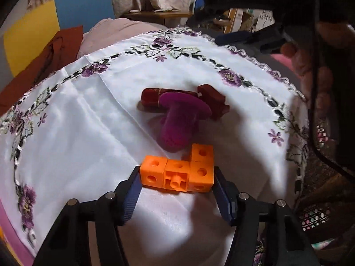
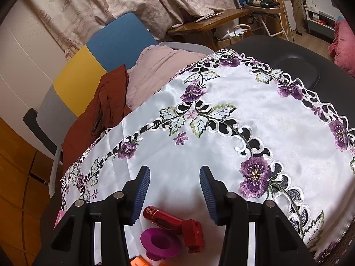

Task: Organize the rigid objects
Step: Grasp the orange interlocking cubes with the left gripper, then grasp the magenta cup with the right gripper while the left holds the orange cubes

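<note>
Orange cube piece point(image 1: 177, 173) clamped in left tool point(image 1: 177, 182); right tool point(image 2: 174, 178) part-open, empty

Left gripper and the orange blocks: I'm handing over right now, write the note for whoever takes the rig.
Left gripper: its pads sit against both ends of the orange block piece on the white tablecloth, at the near end of the cluster.
Right gripper: open, empty, above the cloth.
Grouped mid-cloth: purple spool against the red cylinder and red block.
Done: three pieces gathered.
Left: confirm the blocks belong there, then let go.
</note>
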The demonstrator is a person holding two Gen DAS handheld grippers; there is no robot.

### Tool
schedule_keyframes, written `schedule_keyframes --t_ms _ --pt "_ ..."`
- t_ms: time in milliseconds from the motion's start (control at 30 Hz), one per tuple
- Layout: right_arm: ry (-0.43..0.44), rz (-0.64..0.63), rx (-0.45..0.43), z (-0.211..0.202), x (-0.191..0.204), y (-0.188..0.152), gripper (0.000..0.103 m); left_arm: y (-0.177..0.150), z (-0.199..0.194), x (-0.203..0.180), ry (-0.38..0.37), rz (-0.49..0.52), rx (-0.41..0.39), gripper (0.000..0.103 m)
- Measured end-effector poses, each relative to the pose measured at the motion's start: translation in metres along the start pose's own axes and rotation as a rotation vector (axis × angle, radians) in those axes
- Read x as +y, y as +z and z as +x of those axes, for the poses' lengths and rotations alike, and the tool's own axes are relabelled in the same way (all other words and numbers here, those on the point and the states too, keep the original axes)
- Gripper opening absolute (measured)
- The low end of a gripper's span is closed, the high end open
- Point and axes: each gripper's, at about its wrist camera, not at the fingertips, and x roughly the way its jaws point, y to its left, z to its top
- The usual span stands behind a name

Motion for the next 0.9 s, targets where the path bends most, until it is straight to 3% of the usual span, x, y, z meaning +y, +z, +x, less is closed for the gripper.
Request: schedule_keyframes --t_ms 200,333,533,800,867,900 --pt "0.009 -0.027 0.039 0.007 0.005 -0.003 0.047 -0.018 -0.021 0.014 0.027 -0.092 -0.037 0.061" --pt "0.067 -0.073 0.149 0.023 0.016 -0.011 0.047 -0.034 -0.040 0.033 0.090 -0.183 -0.050 0.061" --pt "0.132 -0.253 0.297 0.041 0.052 -0.036 0.047 -0.052 -0.071 0.057 0.162 -0.303 -0.090 0.061" --pt "0.105 -0.353 0.379 0.052 0.068 -0.057 0.047 -0.067 -0.105 0.070 0.189 -0.363 -0.142 0.061" --pt "0.155 -0.358 0.411 0.053 0.072 -0.062 0.047 -0.071 -0.112 0.071 0.195 -0.369 -0.158 0.061" --pt "0.262 -0.337 0.458 0.052 0.075 -0.064 0.047 -0.073 -0.114 0.072 0.196 -0.376 -0.163 0.061"
